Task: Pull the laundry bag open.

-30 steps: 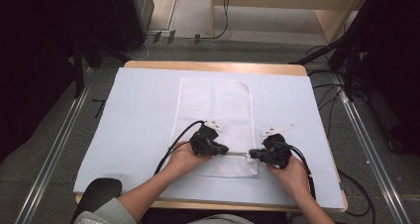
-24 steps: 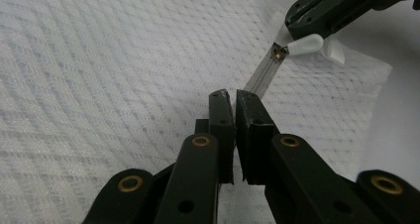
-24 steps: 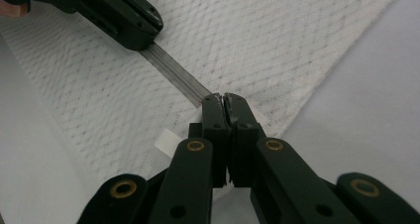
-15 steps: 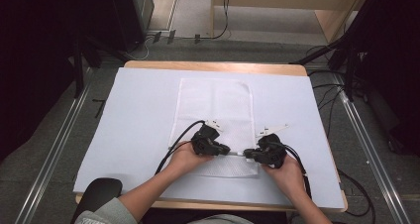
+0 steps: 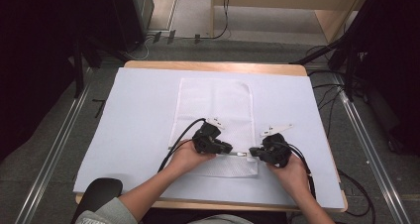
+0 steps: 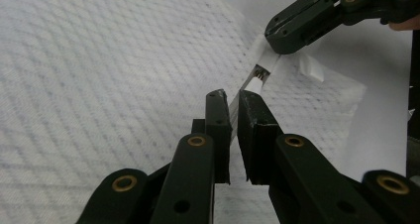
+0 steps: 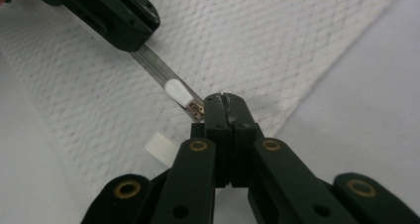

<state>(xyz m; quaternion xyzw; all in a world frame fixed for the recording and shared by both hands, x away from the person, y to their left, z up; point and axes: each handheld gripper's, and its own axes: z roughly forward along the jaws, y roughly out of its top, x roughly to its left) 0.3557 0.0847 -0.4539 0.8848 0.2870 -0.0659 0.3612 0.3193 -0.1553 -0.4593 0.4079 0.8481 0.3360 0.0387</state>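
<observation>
A white mesh bag [image 5: 213, 105] lies flat on the table, its zipper band [image 5: 240, 154] running along the near end. My left gripper [image 5: 230, 148] [image 6: 232, 97] holds that band, which runs up between its jaws. The jaws have just been opening a little, and a narrow gap shows beside the band. My right gripper [image 5: 252, 152] [image 7: 225, 99] faces it, shut on the zipper's end just past the metal slider [image 7: 197, 109] and its white pull tab [image 7: 176, 90]. The band hangs taut between the two grippers.
A pale blue sheet [image 5: 133, 115] covers the wooden table [image 5: 213, 65]. A small white label [image 7: 159, 147] sits on the bag near the right gripper. Cables trail from both grippers toward the table's near edge. Dark equipment and floor rails flank the table.
</observation>
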